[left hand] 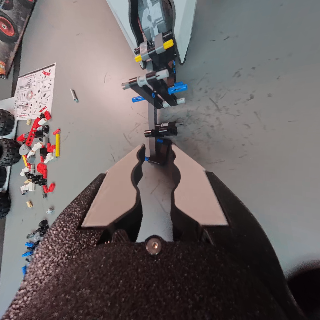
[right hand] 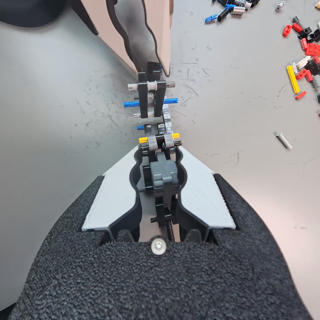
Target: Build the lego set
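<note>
A long black Lego Technic frame [left hand: 155, 97] with blue, grey and yellow pins is held above the grey table between both grippers. My left gripper [left hand: 157, 147], with tan fingers, is shut on the frame's near black end. My right gripper [right hand: 159, 147], with pale grey fingers, is shut on the opposite end, around a dark grey block [right hand: 163, 174]. The frame [right hand: 143, 100] runs away from the right gripper to the left gripper [right hand: 152, 72] at the top of the right wrist view. The right gripper [left hand: 161, 57] shows at the top of the left wrist view.
A pile of loose red, black, white and yellow pieces [left hand: 36, 155] lies left of the left gripper, with black tyres [left hand: 7, 149], a sticker sheet [left hand: 34, 93], the set's box [left hand: 10, 31] and a grey tube [left hand: 74, 94]. The same pile [right hand: 306, 52] and tube [right hand: 284, 141] show at right. About 9 cm separates my left fingertips from my right.
</note>
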`<state>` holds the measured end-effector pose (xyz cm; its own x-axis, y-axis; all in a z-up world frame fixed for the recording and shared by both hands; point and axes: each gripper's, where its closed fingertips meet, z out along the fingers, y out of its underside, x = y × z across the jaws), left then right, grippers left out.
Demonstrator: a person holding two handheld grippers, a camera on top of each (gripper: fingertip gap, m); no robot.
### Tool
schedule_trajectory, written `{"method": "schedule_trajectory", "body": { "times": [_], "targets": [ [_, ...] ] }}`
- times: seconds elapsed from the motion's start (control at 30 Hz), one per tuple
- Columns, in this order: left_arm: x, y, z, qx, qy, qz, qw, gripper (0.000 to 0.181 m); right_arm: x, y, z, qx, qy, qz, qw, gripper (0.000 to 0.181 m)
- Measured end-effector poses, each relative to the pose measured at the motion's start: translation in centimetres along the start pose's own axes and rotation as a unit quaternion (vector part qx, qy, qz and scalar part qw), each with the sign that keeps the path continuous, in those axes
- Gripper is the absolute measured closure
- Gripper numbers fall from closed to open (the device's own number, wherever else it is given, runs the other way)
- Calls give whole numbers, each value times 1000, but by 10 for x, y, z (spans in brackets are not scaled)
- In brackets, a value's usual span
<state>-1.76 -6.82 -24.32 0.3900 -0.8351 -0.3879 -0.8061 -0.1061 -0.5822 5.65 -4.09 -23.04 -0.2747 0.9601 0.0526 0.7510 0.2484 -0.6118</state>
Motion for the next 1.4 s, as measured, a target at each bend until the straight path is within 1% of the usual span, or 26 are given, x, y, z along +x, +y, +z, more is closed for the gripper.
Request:
{"method": "schedule_trajectory", "body": {
  "times": [0.07,0.13,0.4,0.47,0.6,0.67,0.87,1.07,1.2,1.4],
  "targets": [
    [3,1,-1,0,-15,21,1000,155,1,0,0,2,-1,4,1000,143],
    [6,2,-2,4,-17,23,1000,161,1,0,-1,6,-5,6,1000,143],
    [9,5,-6,8,4,-17,1000,161,-1,1,-1,13,-13,7,1000,142],
    [6,7,-7,9,-6,-26,1000,165,-1,1,-2,13,-14,7,1000,142],
    [6,8,-8,7,-13,-46,999,167,-1,1,-2,9,-15,15,1000,142],
    [3,9,-8,8,-21,-58,998,171,-1,1,-2,8,-12,25,1000,143],
    [0,4,-9,37,-29,-76,996,176,0,0,-3,17,-14,53,998,143],
    [4,4,-4,34,-26,-67,997,176,1,-1,-3,21,-23,72,997,142],
    [6,5,-4,32,-21,-65,997,164,1,-1,-3,19,-21,71,997,142],
    [2,6,-3,12,-38,-43,998,163,2,-1,-3,19,-25,75,997,143]
  ]
}}
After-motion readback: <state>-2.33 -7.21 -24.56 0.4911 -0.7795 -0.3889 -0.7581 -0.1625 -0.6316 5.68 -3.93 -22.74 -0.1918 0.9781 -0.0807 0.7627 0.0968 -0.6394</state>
